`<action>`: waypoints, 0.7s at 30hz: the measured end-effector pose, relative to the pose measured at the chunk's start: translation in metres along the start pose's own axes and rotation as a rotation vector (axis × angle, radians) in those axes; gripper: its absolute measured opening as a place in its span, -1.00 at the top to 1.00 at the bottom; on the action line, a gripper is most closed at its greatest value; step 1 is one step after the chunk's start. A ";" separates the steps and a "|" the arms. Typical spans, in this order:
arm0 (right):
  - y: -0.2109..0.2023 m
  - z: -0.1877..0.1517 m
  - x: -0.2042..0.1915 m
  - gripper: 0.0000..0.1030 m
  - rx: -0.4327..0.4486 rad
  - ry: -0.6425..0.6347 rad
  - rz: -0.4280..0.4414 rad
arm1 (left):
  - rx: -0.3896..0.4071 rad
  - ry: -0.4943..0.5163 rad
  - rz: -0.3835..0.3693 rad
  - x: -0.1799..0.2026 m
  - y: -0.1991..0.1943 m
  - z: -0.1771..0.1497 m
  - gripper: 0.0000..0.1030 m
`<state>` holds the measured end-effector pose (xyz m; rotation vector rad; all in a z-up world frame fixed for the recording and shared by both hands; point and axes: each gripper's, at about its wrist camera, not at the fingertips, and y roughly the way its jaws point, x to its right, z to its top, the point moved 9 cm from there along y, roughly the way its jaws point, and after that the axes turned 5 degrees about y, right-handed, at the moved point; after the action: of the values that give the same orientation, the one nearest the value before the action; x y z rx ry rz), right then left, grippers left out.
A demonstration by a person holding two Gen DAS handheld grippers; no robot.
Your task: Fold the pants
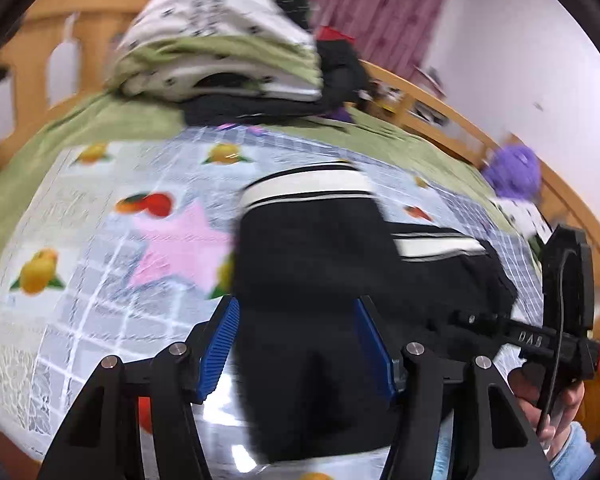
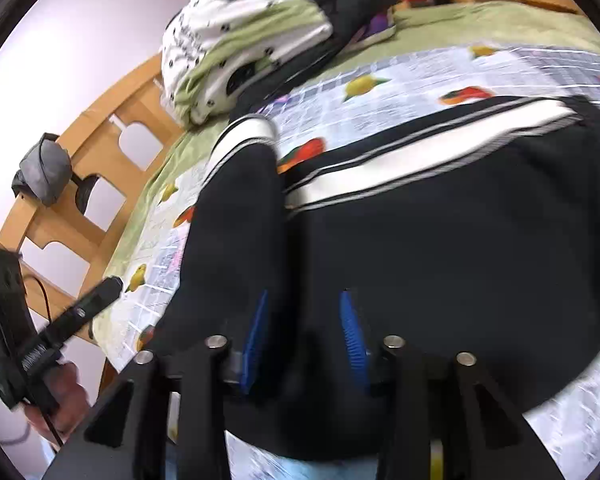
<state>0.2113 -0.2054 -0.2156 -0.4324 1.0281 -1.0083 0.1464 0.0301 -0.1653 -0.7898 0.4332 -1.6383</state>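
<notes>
Black pants (image 1: 312, 256) with white side stripes lie on a fruit-print cloth (image 1: 100, 208) on a bed. In the left wrist view my left gripper (image 1: 296, 308) is open, its blue pads on either side of a black pant leg. The right gripper's body (image 1: 564, 320) shows at the right, held by a hand. In the right wrist view my right gripper (image 2: 304, 300) is open over the black pants (image 2: 440, 240), its blue pads (image 2: 352, 332) apart above the fabric. The left gripper's body (image 2: 80, 312) shows at the left.
A pile of folded bedding (image 1: 220, 48) and dark clothes sits at the head of the bed. A wooden bed rail (image 2: 100, 152) runs along the side. A purple plush toy (image 1: 512, 168) lies near the far rail. A grey bundle (image 2: 44, 172) hangs on the rail.
</notes>
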 end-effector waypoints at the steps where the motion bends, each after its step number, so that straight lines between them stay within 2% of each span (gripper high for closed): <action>1: 0.010 0.005 -0.005 -0.06 -0.010 -0.007 -0.019 | -0.011 -0.024 -0.002 -0.010 0.004 -0.003 -0.11; 3: 0.033 0.013 -0.011 -0.05 -0.032 -0.015 -0.065 | -0.052 -0.063 0.018 -0.032 0.014 -0.011 -0.11; 4: 0.044 0.014 -0.014 -0.03 -0.060 -0.011 -0.061 | -0.061 -0.072 0.032 -0.038 0.017 -0.012 -0.10; 5: 0.058 0.011 -0.023 0.15 -0.113 -0.013 -0.023 | -0.062 -0.089 0.044 -0.046 0.018 -0.013 -0.09; 6: 0.064 0.007 -0.028 0.69 -0.151 -0.024 0.000 | -0.058 -0.103 0.046 -0.049 0.017 -0.012 -0.09; 7: 0.067 0.004 -0.036 0.80 -0.170 -0.069 -0.006 | -0.050 -0.119 0.041 -0.056 0.017 -0.011 -0.09; 9: 0.050 0.012 -0.054 0.83 -0.102 -0.191 -0.041 | -0.046 -0.132 0.045 -0.062 0.017 -0.012 -0.09; 11: 0.016 0.024 -0.075 0.83 -0.040 -0.282 0.005 | -0.052 -0.144 0.053 -0.069 0.019 -0.014 -0.09; 13: -0.010 0.034 -0.080 0.83 -0.008 -0.306 0.014 | -0.062 -0.158 0.038 -0.067 0.024 -0.015 -0.09; 16: -0.033 0.051 -0.069 0.83 0.011 -0.322 -0.011 | -0.070 -0.147 0.001 -0.053 0.027 -0.015 -0.09; 21: -0.060 0.082 -0.011 0.83 0.021 -0.290 -0.064 | -0.100 -0.112 -0.040 -0.012 0.031 -0.013 -0.09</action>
<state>0.2511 -0.2380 -0.1276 -0.5788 0.7463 -0.9793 0.1599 0.0334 -0.1979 -0.9661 0.4244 -1.6099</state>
